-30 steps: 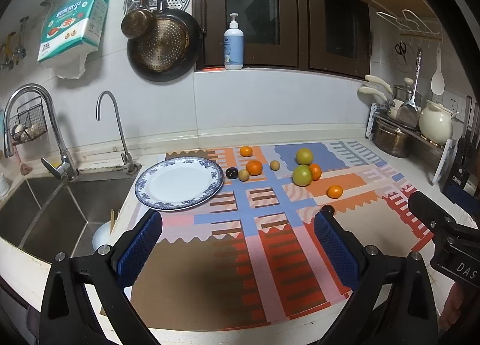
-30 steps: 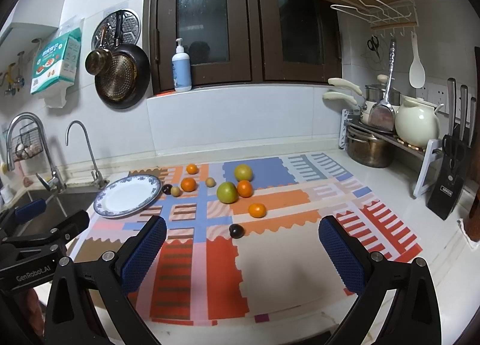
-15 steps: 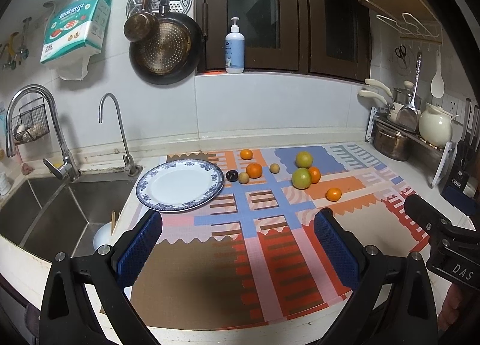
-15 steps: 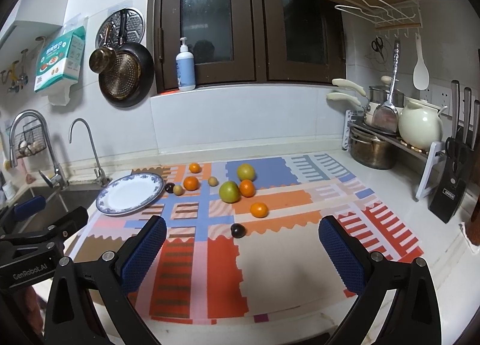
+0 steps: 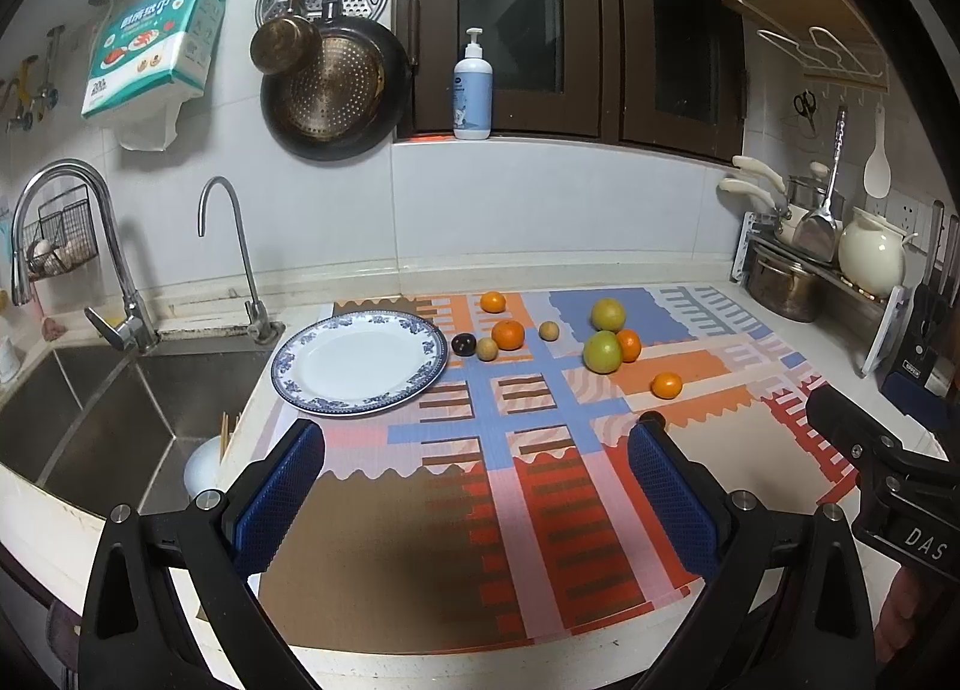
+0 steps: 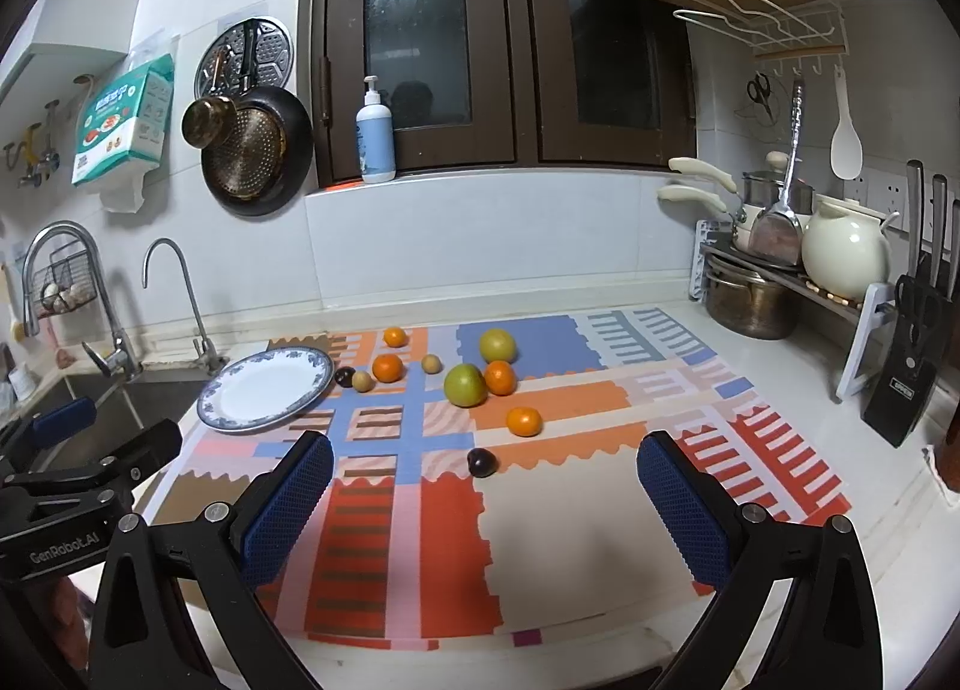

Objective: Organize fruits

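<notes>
Several fruits lie on a patterned mat: oranges, two green citrus, small tan fruits and a dark plum beside an empty blue-rimmed plate. In the right wrist view another dark plum lies nearest, in front of an orange and a green citrus; the plate is at left. My left gripper is open above the mat's near part. My right gripper is open too, nothing between its fingers.
A steel sink with two taps lies left of the plate. A rack with pots and a cream kettle and a knife block stand at the right. Pans hang on the wall.
Both views have shifted slightly: the camera pulled back and tilted a little, so the fruits and plate sit a bit farther off. Both grippers stay open; no fruit has moved.
</notes>
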A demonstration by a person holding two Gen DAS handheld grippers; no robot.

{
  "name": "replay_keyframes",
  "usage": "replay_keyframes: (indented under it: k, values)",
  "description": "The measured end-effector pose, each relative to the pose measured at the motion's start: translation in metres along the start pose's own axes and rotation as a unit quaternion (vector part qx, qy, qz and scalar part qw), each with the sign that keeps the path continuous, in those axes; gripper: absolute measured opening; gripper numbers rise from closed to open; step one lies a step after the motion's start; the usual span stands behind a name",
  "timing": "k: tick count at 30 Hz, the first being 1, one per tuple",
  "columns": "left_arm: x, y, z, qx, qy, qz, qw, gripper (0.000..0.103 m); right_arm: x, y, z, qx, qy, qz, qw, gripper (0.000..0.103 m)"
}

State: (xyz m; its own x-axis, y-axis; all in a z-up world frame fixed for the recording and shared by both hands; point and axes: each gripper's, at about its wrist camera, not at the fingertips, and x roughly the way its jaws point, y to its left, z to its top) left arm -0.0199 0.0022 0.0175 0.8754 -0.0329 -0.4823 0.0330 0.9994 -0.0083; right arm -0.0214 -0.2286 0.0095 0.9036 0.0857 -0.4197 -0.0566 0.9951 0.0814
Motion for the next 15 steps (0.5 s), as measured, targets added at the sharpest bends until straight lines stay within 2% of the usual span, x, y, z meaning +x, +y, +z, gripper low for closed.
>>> replay_keyframes:
  k: [15]
  values:
    - [0.0006,0.0021,-0.0015,0.002,-0.005,-0.009,0.9999,0.103,-0.0004,0.0022,0.0003,-0.002,-0.002,0.001,1.0,0.102]
